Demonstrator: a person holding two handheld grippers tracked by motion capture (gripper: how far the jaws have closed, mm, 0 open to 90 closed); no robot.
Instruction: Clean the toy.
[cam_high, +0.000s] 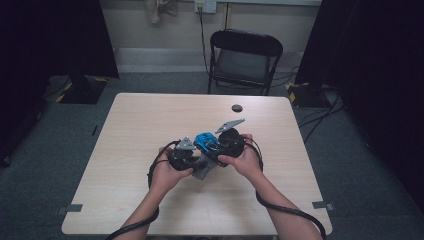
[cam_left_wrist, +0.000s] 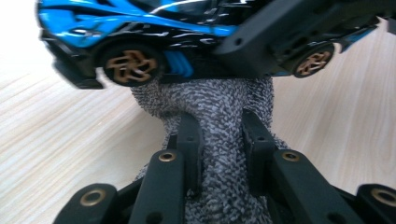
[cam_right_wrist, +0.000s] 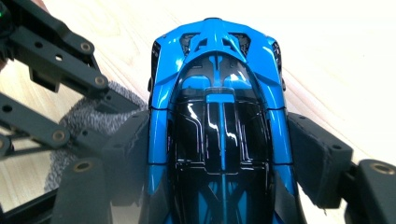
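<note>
Your two hands meet over the desk (cam_high: 150, 120) in the high view, blue toy car (cam_high: 206, 141) between them. Left gripper (cam_left_wrist: 219, 140) view: fingers pinch the grey cloth (cam_left_wrist: 210, 100), touching the car's underside. Right gripper (cam_right_wrist: 219, 154) view: fingers clamp the car's flanks, its long axis pointing away.

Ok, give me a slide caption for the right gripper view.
Right gripper clamps a blue toy car by its sides while the left gripper pinches a grey cloth beside it.
</note>
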